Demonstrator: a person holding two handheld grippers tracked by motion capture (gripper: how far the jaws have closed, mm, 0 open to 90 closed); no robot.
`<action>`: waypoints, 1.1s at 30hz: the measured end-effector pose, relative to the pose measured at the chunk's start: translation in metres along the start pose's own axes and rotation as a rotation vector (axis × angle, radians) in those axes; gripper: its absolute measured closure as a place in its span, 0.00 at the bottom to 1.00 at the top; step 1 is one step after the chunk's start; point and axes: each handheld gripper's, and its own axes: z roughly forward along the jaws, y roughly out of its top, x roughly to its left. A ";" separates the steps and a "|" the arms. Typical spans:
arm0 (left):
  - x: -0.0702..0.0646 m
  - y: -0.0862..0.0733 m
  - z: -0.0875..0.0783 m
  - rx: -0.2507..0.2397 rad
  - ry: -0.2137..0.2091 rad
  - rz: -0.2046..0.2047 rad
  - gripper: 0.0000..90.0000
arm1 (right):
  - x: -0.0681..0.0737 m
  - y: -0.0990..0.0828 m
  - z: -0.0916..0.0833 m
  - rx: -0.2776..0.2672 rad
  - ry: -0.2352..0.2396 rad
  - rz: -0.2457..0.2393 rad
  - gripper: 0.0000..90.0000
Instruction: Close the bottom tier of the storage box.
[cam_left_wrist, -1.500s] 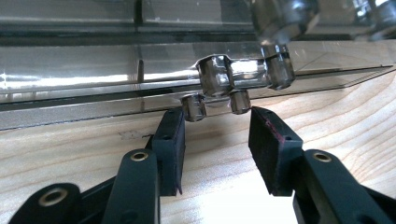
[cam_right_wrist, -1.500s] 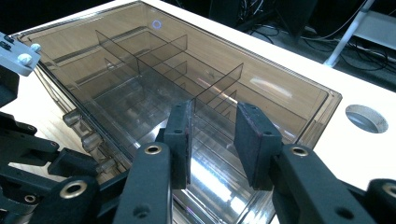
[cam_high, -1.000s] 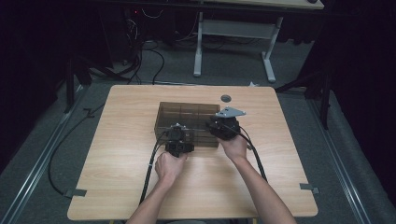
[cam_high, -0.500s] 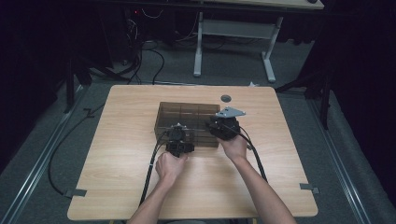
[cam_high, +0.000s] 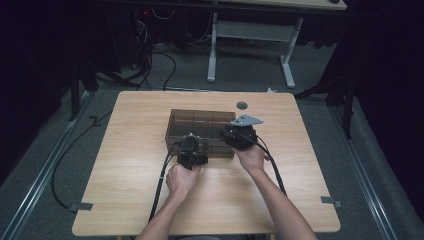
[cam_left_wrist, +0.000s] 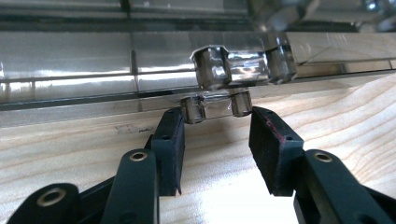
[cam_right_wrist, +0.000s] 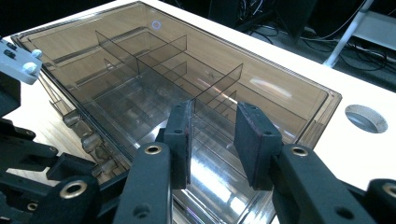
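The smoked clear compartment box (cam_high: 202, 132) sits lid-down near the middle of the wooden counter (cam_high: 125, 165), its dividers visible through the lid. The left tongs (cam_left_wrist: 215, 133) rest low at the box's near wall, jaws partly open, their tips flanking the lower clear latch (cam_left_wrist: 215, 105) on that wall; whether the pads press on it cannot be told. The right tongs (cam_right_wrist: 212, 140) hang over the near right part of the lid, jaws partly open, nothing between them. In the high view the left tongs (cam_high: 192, 150) meet the box's front edge, the right tongs (cam_high: 235, 132) its front right corner. A round grommet hole (cam_high: 242, 105) lies in the counter just beyond the box.
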 end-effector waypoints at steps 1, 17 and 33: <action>0.000 -0.001 0.000 -0.003 -0.001 0.002 0.63 | 0.000 0.000 0.000 0.000 0.000 0.000 0.75; 0.003 -0.005 -0.007 0.000 -0.011 -0.002 0.63 | 0.000 0.000 0.000 -0.001 0.002 0.000 0.75; 0.005 -0.008 -0.011 0.001 -0.017 0.002 0.63 | 0.000 0.000 0.000 0.000 0.000 0.001 0.75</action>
